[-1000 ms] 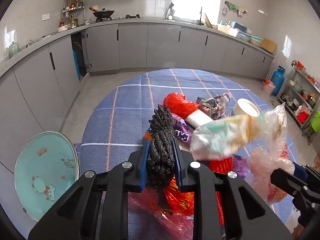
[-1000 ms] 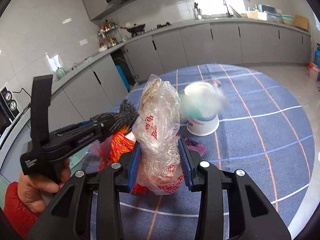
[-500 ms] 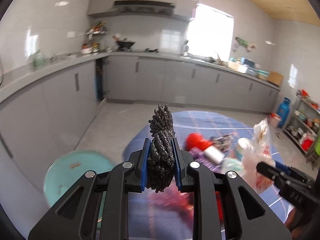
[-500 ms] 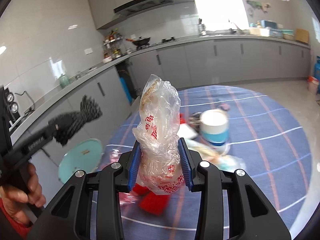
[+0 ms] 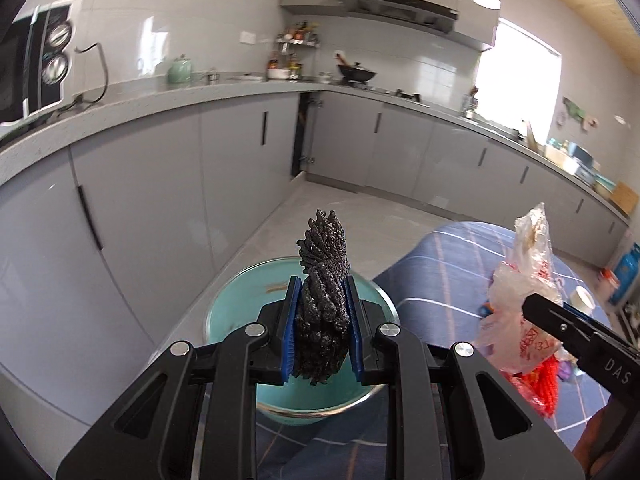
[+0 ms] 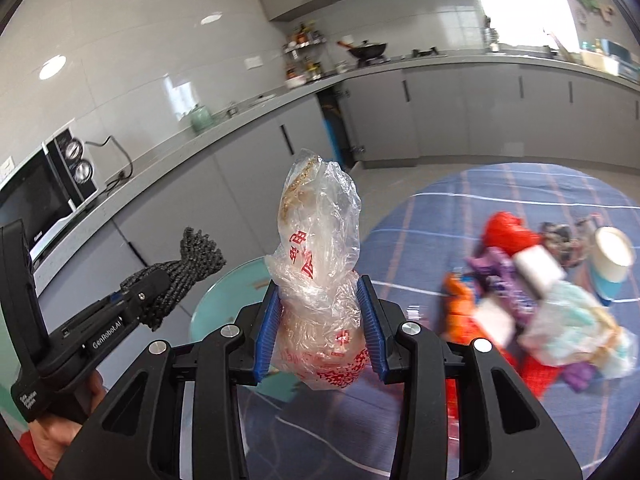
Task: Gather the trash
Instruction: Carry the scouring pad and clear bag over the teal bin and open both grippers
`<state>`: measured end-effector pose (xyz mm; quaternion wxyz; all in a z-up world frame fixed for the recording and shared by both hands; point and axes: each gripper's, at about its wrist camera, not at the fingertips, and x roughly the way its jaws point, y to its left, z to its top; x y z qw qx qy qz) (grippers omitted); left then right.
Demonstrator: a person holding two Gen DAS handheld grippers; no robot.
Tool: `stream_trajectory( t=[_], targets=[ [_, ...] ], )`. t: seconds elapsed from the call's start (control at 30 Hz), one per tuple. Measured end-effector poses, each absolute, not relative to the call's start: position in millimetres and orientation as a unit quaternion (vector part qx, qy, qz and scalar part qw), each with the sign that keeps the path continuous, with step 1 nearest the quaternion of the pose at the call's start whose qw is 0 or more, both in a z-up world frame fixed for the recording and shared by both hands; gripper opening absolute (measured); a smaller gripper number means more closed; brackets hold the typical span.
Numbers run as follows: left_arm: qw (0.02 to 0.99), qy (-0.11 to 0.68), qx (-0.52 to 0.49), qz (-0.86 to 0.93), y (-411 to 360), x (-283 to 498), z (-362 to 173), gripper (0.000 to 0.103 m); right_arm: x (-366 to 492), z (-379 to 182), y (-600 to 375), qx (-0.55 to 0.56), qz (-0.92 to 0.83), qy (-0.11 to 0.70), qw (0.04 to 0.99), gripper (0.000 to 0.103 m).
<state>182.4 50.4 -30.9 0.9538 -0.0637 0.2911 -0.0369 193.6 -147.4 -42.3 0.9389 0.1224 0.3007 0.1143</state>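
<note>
Left tongs pinching black scrubber above teal bin. Right tongs pinching clear plastic bag, right of that bin.

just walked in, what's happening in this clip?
A person is clearing trash off a blue table with two handheld grippers. The left gripper is shut on a black knitted rag, held above a teal bin beside the table. The right gripper is shut on a crumpled clear plastic bag. More trash lies piled on the table.
</note>
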Motion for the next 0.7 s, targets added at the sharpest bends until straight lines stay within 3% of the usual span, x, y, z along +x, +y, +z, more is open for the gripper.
stream_trajectory(
  t=[0.7],
  targets=[
    [0.928, 0.361, -0.087, -0.009, 73.9, 227.1, -81.7, 0.021, 264.9, -92.3, -68.1, 0.099, 0.136, 0.369, 0.914, 0.04]
  ],
)
